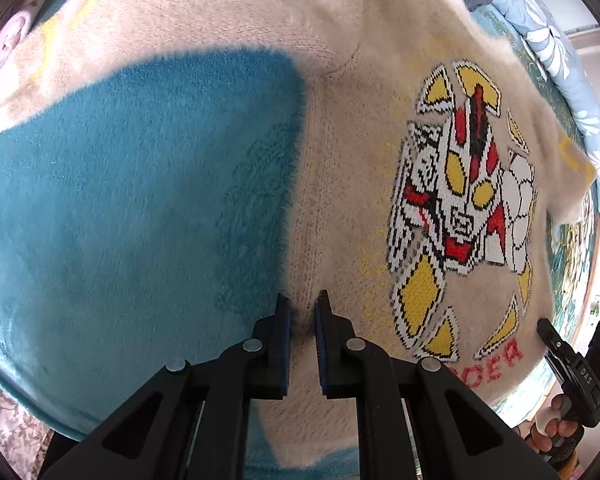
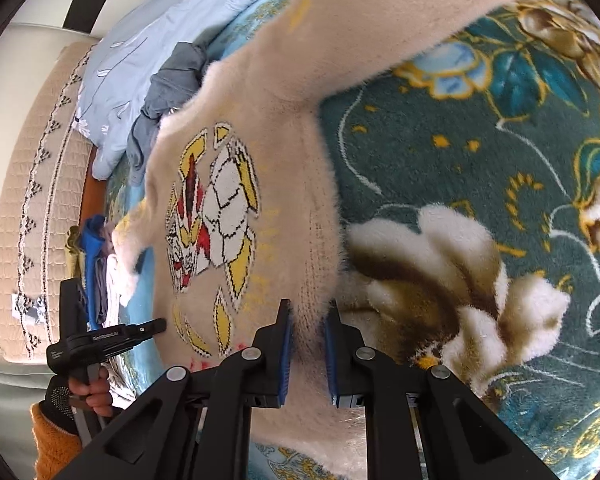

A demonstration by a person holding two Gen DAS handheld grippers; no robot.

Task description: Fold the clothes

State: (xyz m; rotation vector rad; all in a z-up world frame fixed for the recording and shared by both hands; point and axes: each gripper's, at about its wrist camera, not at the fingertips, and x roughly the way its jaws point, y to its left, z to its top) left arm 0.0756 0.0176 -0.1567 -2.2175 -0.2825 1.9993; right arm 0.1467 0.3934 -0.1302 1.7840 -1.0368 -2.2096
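Clamped on fuzzy cream sweater [image 1: 340, 128] hem, both: left gripper [image 1: 303, 320] at one bottom corner, right gripper [image 2: 308, 324] at the other. Spread over teal flowered blanket [image 2: 480, 152] on bed. Red lettering blurred, half unreadable. Sleeve ends cut off.

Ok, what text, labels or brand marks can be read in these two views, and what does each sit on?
"DAS": white letters on the black right gripper, seen from the left wrist view.
Red knitted letters at the hem of the fluffy cream sweater, below its robot figure: upside down and partly hidden, not readable for sure.
White brand print on the black left gripper, right wrist view: too small to read.
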